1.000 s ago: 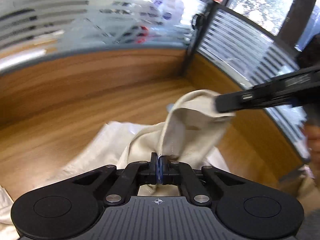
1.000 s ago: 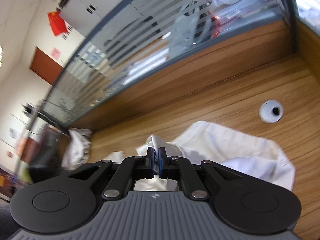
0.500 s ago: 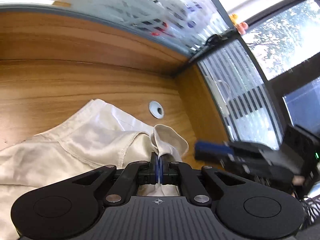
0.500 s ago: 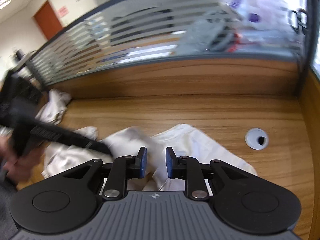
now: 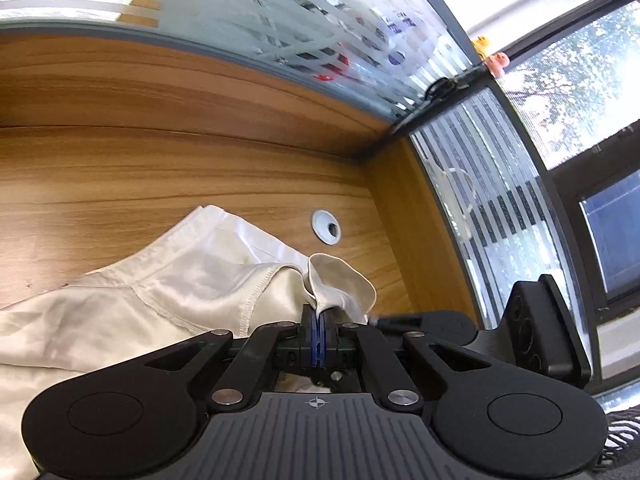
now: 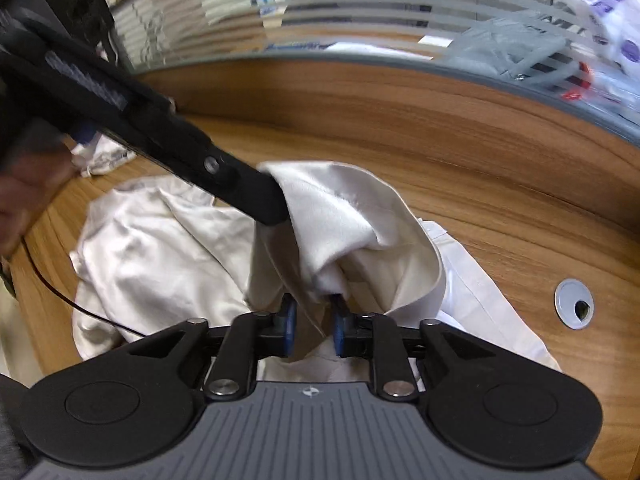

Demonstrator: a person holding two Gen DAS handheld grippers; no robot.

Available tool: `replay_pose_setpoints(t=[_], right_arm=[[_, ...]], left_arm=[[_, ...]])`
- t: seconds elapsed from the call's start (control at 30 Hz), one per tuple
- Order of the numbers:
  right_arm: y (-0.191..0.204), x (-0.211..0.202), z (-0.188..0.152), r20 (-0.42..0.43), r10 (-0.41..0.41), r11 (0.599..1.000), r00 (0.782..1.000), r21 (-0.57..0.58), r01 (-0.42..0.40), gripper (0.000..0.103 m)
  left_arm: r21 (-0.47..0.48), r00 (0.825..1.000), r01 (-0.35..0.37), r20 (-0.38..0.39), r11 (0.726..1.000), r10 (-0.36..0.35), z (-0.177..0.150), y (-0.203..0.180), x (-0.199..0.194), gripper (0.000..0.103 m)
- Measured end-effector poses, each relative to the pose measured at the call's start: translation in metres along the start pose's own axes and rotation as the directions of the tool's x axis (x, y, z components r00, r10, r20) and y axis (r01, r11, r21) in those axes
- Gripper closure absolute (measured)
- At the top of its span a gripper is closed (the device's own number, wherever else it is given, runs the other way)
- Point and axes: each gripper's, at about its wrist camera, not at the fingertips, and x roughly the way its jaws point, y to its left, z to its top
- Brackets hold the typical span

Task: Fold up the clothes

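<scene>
A cream-white garment (image 5: pixel 168 292) lies rumpled on the wooden desk (image 5: pixel 160 168). My left gripper (image 5: pixel 319 334) is shut on a raised fold of it (image 5: pixel 340 284). In the right wrist view the left gripper's fingers (image 6: pixel 248 192) come in from the upper left and hold that fold (image 6: pixel 332 208) up. My right gripper (image 6: pixel 313 322) is open, its blue pads on either side of a hanging part of the garment (image 6: pixel 324 276). The right gripper's body (image 5: pixel 532 344) shows at the lower right of the left wrist view.
A grey cable grommet (image 5: pixel 327 227) sits in the desk near the right corner and also shows in the right wrist view (image 6: pixel 575 304). Frosted glass partitions (image 5: pixel 280 20) on wooden panels bound the desk. Another crumpled white cloth (image 6: pixel 102 156) and a thin black cable (image 6: pixel 60 292) lie at the left.
My right gripper has let go and stands open, then moved in close around the fold held by the left gripper. My left gripper stays shut on the garment and has lowered toward the desk.
</scene>
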Motion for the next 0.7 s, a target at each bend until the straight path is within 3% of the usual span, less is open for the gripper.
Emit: replay_pose_setpoints(t=[0.17,0.37,0.63,0.7], right_arm=[[0.016,-0.017,0.005,0.004,0.106,0.994,0.994,-0.020,-0.106,0.102],[0.049,-0.045,0.018,0.069,0.263,0.963,0.962,0.038,-0.266,0.102],[0.108,-0.037,0.019,0.037,0.331,0.944,0.943,-0.024,-0.330,0.102],[0.119,-0.030,0.013,0.014,0.339,0.941,0.941,-0.024,-0.338,0.102]], left_arm=[[-0.028,0.996,-0.053,0.065,0.998,0.054,-0.005,0.008,-0.016,0.099],[-0.092,0.987,-0.097,0.116,0.991,0.107,-0.028,0.026,-0.043,0.099],[-0.193,0.980,-0.118,0.138,0.974,0.146,-0.073,0.059,-0.081,0.096],[-0.219,0.983,-0.105,0.126,0.970,0.134,-0.081,0.066,-0.083,0.086]])
